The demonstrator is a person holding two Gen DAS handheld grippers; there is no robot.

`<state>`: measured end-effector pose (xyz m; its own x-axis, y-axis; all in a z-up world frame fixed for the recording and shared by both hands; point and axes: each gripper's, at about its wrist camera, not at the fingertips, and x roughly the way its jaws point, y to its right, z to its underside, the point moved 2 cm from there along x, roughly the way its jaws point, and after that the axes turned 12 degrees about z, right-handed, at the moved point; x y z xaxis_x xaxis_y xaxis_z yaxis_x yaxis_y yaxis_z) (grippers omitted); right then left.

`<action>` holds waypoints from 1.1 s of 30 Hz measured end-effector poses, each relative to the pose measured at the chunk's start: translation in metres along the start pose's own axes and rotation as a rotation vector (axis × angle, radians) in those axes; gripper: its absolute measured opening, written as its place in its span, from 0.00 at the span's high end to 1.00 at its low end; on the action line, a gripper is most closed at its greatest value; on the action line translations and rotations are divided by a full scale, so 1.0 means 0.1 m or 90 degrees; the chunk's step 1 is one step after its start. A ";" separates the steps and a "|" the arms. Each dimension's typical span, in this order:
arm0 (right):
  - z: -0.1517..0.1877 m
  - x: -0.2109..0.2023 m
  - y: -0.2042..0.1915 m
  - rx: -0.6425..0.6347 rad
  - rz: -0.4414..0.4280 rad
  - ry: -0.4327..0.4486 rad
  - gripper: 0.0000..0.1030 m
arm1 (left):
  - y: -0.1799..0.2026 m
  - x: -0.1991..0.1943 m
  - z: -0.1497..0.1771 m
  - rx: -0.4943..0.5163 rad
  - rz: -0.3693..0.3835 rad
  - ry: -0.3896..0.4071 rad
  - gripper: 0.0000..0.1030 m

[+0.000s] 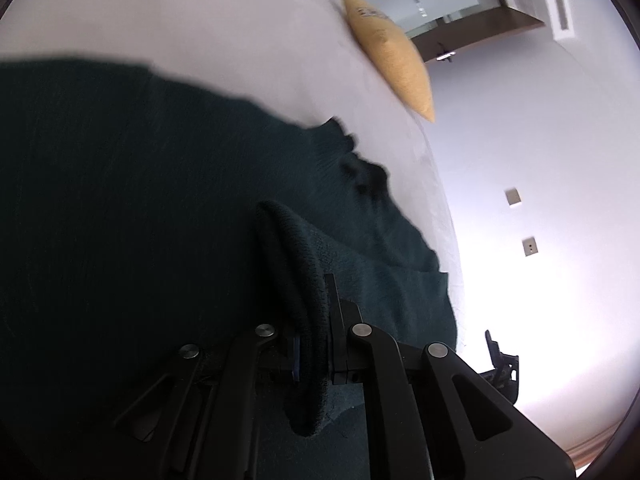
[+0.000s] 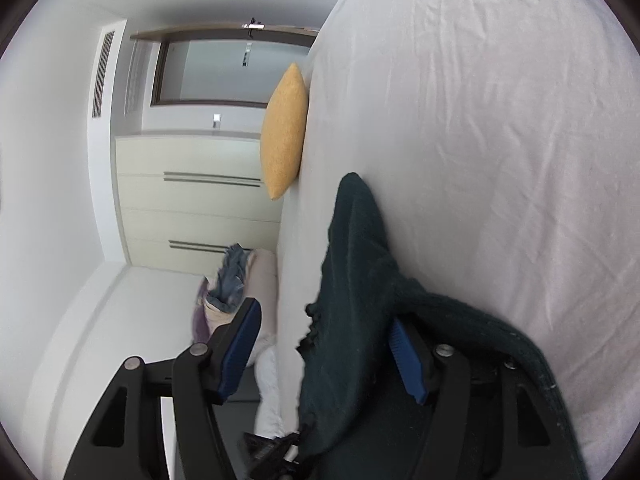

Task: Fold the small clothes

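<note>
Left wrist view: my left tongs [image 1: 314, 344] pinch a fold of the dark green knit garment [image 1: 120, 200] on the white bed [image 1: 200, 12]. My right tongs [image 2: 324, 354] gape, its edge between them, ungripped.

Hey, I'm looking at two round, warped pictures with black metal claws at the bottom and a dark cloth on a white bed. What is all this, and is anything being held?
These are two handheld grippers, one in each of a person's hands, each with a wide-angle camera looking along its fingers. One picture is from the left gripper: its jaws are shut on a fold of the dark green knit garment. The other is from the right gripper: its blue-padded jaws stand apart with the same garment hanging between them, not pinched. The garment lies on a white bed sheet. A yellow cushion rests on the bed farther off, and other clothes are piled beyond.
</note>
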<state>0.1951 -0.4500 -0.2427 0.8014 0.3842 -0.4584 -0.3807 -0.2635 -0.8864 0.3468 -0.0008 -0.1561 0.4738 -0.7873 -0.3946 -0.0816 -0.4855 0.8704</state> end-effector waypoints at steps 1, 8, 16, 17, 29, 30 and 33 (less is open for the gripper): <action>-0.01 0.01 0.00 0.005 0.002 0.002 0.37 | 0.05 -0.04 -0.02 0.012 -0.003 0.009 0.94; -0.02 0.04 0.00 0.012 0.001 0.013 0.37 | 0.03 0.01 -0.04 0.055 -0.031 0.008 0.94; -0.04 0.01 0.07 0.032 -0.006 0.003 0.41 | -0.26 -0.01 0.02 0.018 -0.028 -0.009 0.92; -0.03 -0.03 0.06 0.033 -0.003 0.003 0.40 | -0.27 -0.05 0.04 0.011 -0.030 -0.014 0.92; -0.04 -0.51 -0.35 -0.017 -0.012 0.019 0.27 | -0.04 -0.54 0.26 0.057 -0.099 0.014 0.90; -0.07 -0.44 -0.44 -0.036 -0.015 0.008 0.27 | 0.05 -0.50 0.25 0.066 -0.072 0.015 0.90; -0.11 -0.10 -0.73 -0.096 -0.023 -0.049 0.27 | 0.08 -0.38 0.27 0.081 -0.028 0.005 0.90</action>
<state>0.2197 -0.4443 -0.1730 0.7731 0.4618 -0.4348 -0.2738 -0.3754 -0.8855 0.3046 0.0155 -0.1423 0.4863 -0.7612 -0.4290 -0.1705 -0.5642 0.8078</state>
